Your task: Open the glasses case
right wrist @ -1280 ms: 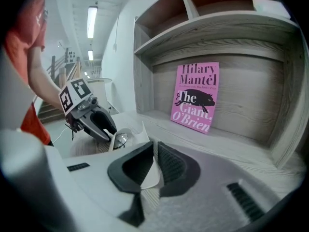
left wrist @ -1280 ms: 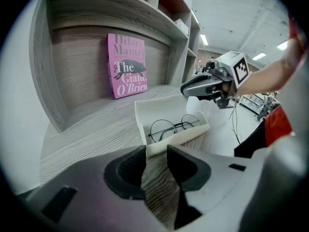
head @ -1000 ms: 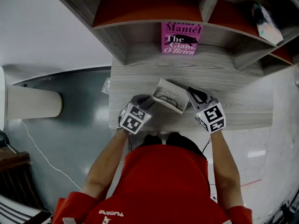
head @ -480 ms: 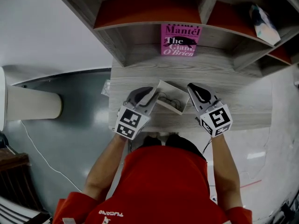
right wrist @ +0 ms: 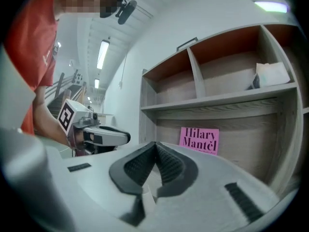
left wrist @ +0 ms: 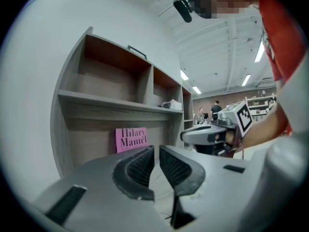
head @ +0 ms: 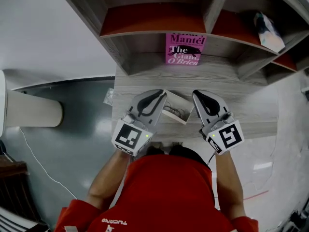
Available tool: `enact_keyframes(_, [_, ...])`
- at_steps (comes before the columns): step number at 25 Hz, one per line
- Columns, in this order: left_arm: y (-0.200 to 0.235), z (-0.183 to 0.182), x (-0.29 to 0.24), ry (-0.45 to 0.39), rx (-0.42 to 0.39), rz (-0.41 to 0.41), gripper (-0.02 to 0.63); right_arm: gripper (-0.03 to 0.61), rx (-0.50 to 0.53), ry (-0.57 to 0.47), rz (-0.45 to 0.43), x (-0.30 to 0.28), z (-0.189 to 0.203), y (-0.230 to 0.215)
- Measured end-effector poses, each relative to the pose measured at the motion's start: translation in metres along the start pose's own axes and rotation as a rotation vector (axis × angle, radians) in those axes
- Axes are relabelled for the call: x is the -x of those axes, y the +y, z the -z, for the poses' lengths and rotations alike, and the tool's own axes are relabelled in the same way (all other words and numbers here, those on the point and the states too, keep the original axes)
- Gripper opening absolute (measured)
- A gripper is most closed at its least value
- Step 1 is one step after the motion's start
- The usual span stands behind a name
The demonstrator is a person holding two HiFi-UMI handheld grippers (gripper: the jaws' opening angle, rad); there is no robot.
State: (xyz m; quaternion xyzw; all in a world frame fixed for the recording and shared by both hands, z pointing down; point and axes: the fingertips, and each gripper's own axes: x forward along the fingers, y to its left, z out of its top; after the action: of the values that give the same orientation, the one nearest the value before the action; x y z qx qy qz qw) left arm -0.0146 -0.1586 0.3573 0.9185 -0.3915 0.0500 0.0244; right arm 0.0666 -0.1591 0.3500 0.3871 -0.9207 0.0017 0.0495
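Observation:
The white glasses case [head: 180,103] lies open on the wooden desk [head: 241,98], with thin-framed glasses [head: 174,113] inside it. Both grippers hang above the desk on either side of the case, touching nothing. My left gripper [head: 158,94] [left wrist: 156,151] has just been closing; its pads stand a narrow slit apart with nothing between them. My right gripper [head: 200,96] [right wrist: 155,147] is shut and empty, its pads meeting at the tips. Each gripper view shows the other gripper beside it and the shelf unit ahead; the case does not show clearly in them.
A pink book [head: 183,49] [left wrist: 130,139] [right wrist: 199,139] leans against the back of the shelf unit above the desk. A crumpled pale object [head: 268,25] [right wrist: 270,75] sits on the upper right shelf. A grey floor and a white cylinder [head: 29,112] lie to the left.
Both grippers have risen from beside the case towards the camera and tilted up. The left jaws have narrowed from wide open to a slit. The case stays open on the desk.

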Motion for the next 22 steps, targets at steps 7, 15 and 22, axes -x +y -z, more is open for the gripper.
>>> enact_keyframes(7, [-0.006, -0.035, 0.009, -0.080, 0.015, 0.007, 0.021, 0.006, 0.000, -0.074, -0.004, 0.008, -0.030, 0.017])
enact_keyframes(15, [-0.013, -0.047, 0.019, -0.128, 0.008, 0.010, 0.012, 0.005, -0.028, -0.118, 0.010, 0.017, -0.041, 0.031])
enact_keyframes(22, [-0.013, -0.048, 0.024, -0.126, -0.003, 0.008, 0.011, 0.003, -0.046, -0.126, 0.031, 0.024, -0.037, 0.032])
